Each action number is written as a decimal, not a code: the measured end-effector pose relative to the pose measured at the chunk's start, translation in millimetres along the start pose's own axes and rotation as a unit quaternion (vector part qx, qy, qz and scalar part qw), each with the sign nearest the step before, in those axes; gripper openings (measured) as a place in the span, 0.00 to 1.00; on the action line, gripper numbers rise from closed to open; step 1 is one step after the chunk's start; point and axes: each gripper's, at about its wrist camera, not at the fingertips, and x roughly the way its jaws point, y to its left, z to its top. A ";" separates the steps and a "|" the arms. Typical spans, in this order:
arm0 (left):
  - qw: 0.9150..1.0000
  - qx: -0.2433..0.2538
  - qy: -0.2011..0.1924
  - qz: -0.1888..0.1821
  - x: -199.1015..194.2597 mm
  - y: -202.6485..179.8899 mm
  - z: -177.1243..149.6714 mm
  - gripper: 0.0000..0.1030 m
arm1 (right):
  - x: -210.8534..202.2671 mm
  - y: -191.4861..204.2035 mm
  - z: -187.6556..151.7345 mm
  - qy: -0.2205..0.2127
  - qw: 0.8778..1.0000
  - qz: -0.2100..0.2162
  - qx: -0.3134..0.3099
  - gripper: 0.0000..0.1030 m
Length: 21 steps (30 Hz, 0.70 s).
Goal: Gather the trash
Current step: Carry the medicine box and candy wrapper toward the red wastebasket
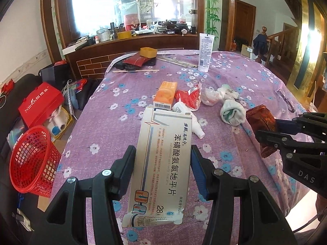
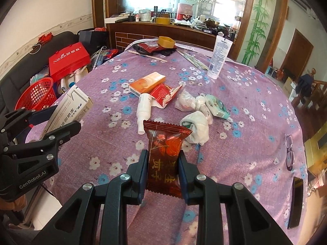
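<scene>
While clamped: box [image 1: 163, 163], wrapper [image 2: 164, 163].

Lived-in home, dining/living rm: tabletop [image 2: 255, 106] w/ floral cloth, cluttered wood sideboard [image 2: 163, 31] far side, staircase [image 1: 282, 40] far right, bamboo wall decal [image 2: 255, 20].

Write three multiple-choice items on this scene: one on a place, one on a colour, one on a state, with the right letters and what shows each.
1. Where is the mesh basket?
A. on the tablecloth
B. down beside the table, left of it
C. on the wooden counter

2. What colour is that basket?
A. red
B. green
C. white

3. What is the right tool doing?
A. hanging open and empty
B. shut on the dark red snack wrapper
C. shut on a white tube

Answers:
1 B, it sits below the table edge among bags.
2 A, its mesh is red.
3 B, both pads press the wrapper's sides.
</scene>
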 end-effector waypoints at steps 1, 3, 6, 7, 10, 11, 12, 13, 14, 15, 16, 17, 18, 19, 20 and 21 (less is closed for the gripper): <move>1.000 -0.001 0.000 0.001 -0.5 0.7 -0.5 0.50 | -0.4 1.2 0.0 0.000 1.000 0.000 -0.002 0.28; 1.000 -0.003 0.001 0.002 0.6 1.3 0.7 0.50 | -0.6 3.0 0.2 -0.001 1.000 -0.001 -0.006 0.28; 1.000 -0.005 0.002 0.004 0.5 3.1 -0.5 0.50 | -1.0 4.8 0.7 -0.001 1.000 -0.002 -0.008 0.28; 1.000 -0.005 0.002 0.005 0.5 3.6 -0.7 0.50 | -1.1 5.5 0.5 -0.001 1.000 -0.002 -0.010 0.28; 1.000 -0.006 0.002 0.006 0.0 5.0 -1.9 0.50 | -0.7 7.3 0.3 -0.001 1.000 -0.002 -0.014 0.28; 1.000 -0.006 0.002 0.007 -0.5 5.2 -2.3 0.50 | -0.9 8.2 0.1 -0.001 1.000 -0.002 -0.015 0.28; 1.000 -0.007 0.001 0.008 -0.7 5.7 -2.8 0.51 | -1.1 9.4 0.1 -0.001 1.000 -0.003 -0.017 0.28; 1.000 -0.008 0.001 0.008 -0.8 6.3 -3.4 0.51 | -1.1 10.6 0.4 -0.002 1.000 -0.005 -0.020 0.28; 1.000 -0.009 0.002 0.008 -0.8 7.0 -3.7 0.51 | -1.2 11.5 0.5 -0.002 1.000 -0.006 -0.022 0.28; 1.000 -0.009 0.001 0.009 -0.7 7.4 -3.4 0.51 | -1.2 12.4 0.6 -0.003 1.000 -0.007 -0.024 0.28; 1.000 -0.010 0.001 0.010 -1.0 7.8 -3.9 0.51 | -1.3 13.1 0.4 -0.003 1.000 -0.007 -0.026 0.28; 1.000 -0.011 0.001 0.010 -1.0 8.2 -4.3 0.50 | -1.3 14.2 0.5 -0.003 1.000 -0.008 -0.029 0.28; 1.000 -0.011 0.001 0.010 -0.9 9.0 -4.7 0.50 | -1.1 15.1 0.5 -0.003 0.999 -0.009 -0.031 0.28; 1.000 -0.013 0.001 0.012 -1.0 9.5 -5.3 0.50 | -0.9 16.1 0.2 -0.003 0.999 -0.009 -0.033 0.28; 1.000 -0.013 0.001 0.012 -1.2 9.5 -5.2 0.51 | -0.6 16.3 0.4 -0.003 0.999 -0.009 -0.034 0.28; 1.000 -0.014 0.002 0.012 -1.2 10.2 -5.5 0.51 | -0.4 16.7 0.4 -0.003 0.999 -0.009 -0.035 0.28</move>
